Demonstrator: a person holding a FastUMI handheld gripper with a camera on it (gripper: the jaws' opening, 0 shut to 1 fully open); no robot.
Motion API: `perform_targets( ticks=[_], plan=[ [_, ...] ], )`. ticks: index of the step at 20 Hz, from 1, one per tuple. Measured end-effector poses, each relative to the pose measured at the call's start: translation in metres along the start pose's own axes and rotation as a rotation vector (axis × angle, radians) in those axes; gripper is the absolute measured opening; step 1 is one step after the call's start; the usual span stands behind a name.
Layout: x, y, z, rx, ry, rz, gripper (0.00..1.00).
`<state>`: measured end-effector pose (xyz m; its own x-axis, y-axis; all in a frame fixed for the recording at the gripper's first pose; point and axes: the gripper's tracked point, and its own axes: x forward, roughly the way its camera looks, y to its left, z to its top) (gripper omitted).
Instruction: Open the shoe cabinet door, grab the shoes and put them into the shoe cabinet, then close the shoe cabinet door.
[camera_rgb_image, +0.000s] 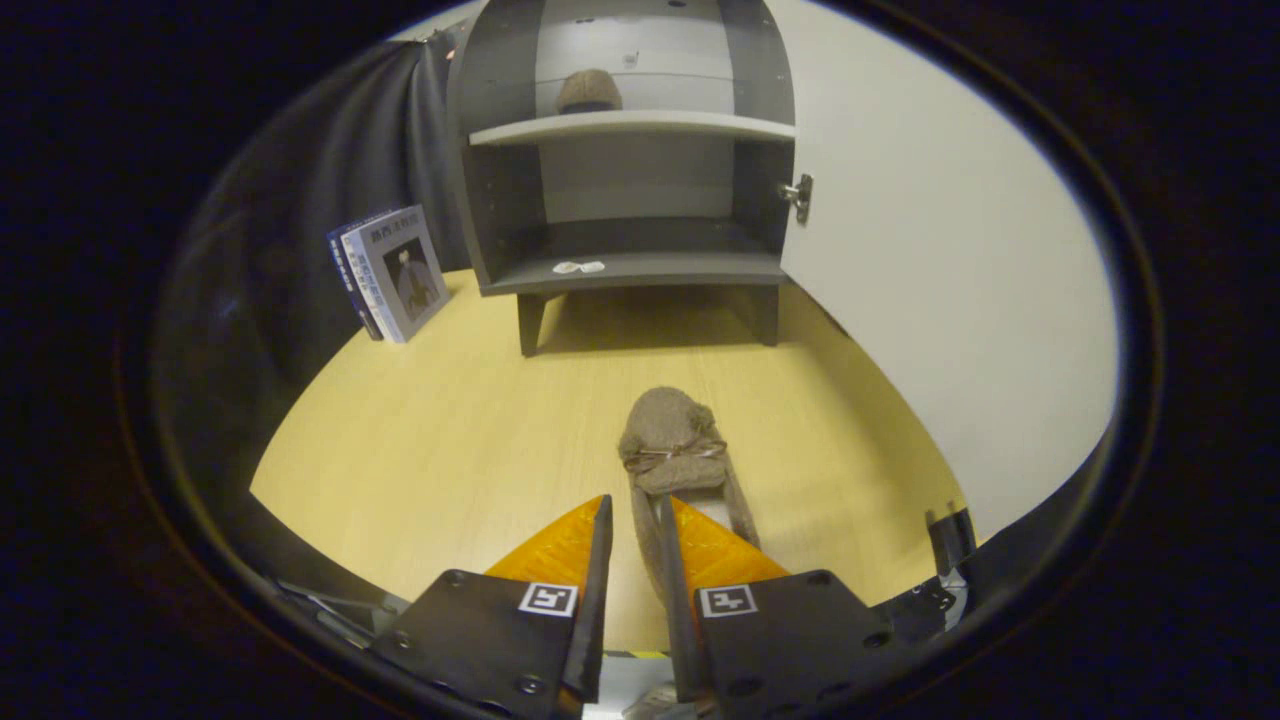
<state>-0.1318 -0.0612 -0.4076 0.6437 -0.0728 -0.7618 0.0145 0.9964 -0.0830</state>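
Cabinet (630, 180) stands at the far side with its door (930, 270) swung wide to the right, so opening is done, and one shoe (589, 92) already sits on the upper shelf (640, 125). The second shoe (672, 440) lies on the wooden floor (430, 450), toe toward the cabinet, its heel end reaching back between the fingers of the gripper (632, 520). Those fingers are drawn close, apparently pinching the heel rim, though the contact itself is hard to make out. Books (395, 272) lean at the far left. Next comes lifting the shoe and carrying it forward onto a shelf, keeping clear of the door edge.
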Motion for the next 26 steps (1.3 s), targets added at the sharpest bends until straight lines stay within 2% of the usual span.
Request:
perform_targets(
  ticks=[9, 17, 18, 19, 20, 26],
  plan=[
    [0.050, -0.005, -0.037, -0.033, 0.107, -0.008, 0.30],
    [0.065, 0.000, -0.035, -0.067, 0.116, -0.008, 0.30],
    [0.067, -0.001, -0.038, -0.073, 0.123, -0.015, 0.16],
    [0.062, -0.001, -0.034, -0.078, 0.114, -0.020, 0.16],
    [0.064, 0.000, -0.034, -0.077, 0.114, -0.014, 0.04],
    [0.062, -0.003, -0.005, -0.061, 0.065, -0.034, 0.03]
  ],
)
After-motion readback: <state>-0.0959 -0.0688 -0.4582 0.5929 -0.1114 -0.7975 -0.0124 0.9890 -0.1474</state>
